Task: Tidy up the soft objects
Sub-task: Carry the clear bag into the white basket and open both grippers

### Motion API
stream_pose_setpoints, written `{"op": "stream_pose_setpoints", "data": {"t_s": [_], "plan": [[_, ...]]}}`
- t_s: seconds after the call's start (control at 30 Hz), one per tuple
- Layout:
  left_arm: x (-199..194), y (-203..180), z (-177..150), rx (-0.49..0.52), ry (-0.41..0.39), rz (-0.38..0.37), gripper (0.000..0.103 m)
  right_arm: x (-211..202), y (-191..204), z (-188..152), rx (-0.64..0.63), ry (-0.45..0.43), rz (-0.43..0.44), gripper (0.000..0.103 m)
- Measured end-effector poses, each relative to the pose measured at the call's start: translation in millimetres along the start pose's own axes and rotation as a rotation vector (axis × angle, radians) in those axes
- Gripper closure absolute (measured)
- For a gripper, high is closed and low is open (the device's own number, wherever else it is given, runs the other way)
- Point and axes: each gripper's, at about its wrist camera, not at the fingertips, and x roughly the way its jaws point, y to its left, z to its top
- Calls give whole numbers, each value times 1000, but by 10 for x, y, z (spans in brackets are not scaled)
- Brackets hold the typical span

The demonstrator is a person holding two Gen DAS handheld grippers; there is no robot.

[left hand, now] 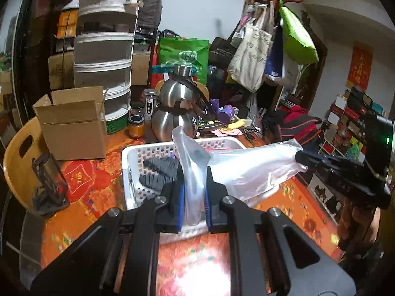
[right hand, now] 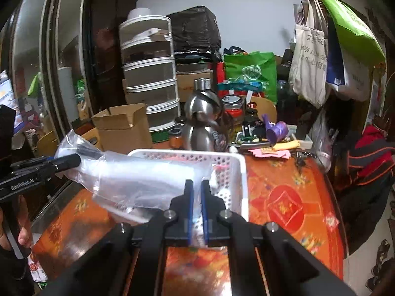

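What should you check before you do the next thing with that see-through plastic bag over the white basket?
1. Left gripper pinching the clear, crinkly plastic bag: ok, the blue pads are shut on one end.
2. Right gripper pinching the other end: ok, film sits between its closed pads.
3. Bag lifted off the white perforated plastic basket: ok, it hangs stretched between the two grippers, above the basket.
4. Room in the basket: cannot tell, a dark grey ribbed soft item lies inside and the bag hides the rest.
5. Steel kettle and brown cardboard box out of the way: ok, both stand behind the basket.
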Motion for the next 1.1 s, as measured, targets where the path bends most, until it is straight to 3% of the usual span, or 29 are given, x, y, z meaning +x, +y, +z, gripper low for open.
{"op": "stream_pose_setpoints", "data": {"t_s": [0.2,0.33,0.83,0.93,0.97,1.1], "plan": [[605,109,396,-15,47,43,92,414,-171,192,20,33,-12,99],[878,163,454,-11,65,57,92,597,-204,187,14,51,-20,99],[1322,187,79,21,121,129,91,944,-172,-20,-30,89,-83,99],[1409,185,3,35,131,165,82,992,-173,-77,-28,97,-91,98],[1431,190,-18,41,135,173,74,1007,-190,-101,-20,103,-88,98],[1470,219,-98,47,145,212,25,1026,-276,-174,23,109,-82,92]]}}
